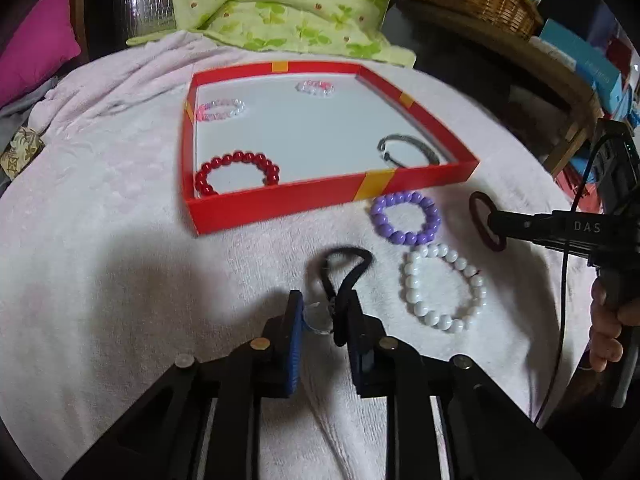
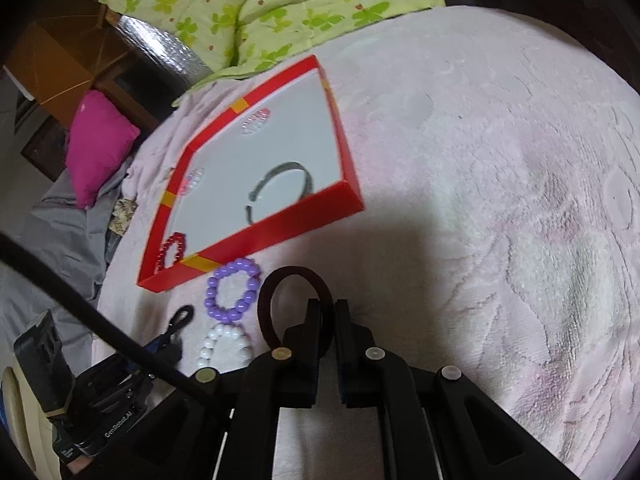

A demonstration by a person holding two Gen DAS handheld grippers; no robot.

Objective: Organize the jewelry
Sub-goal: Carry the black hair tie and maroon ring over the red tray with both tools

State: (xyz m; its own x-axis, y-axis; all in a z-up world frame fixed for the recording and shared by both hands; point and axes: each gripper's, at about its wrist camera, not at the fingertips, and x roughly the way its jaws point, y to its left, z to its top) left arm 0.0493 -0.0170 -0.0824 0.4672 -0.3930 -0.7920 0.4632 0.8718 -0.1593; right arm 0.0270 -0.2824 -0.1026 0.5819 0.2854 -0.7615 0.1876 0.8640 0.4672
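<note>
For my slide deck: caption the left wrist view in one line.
Left gripper closed on a black hair tie beside purple and white bead bracelets, red tray ahead.

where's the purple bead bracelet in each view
Left wrist: purple bead bracelet right of centre, just below the red tray's near wall.
Right wrist: lower left of centre, below the tray's corner.
Shared landmark: white bead bracelet touching it on the near side.
</note>
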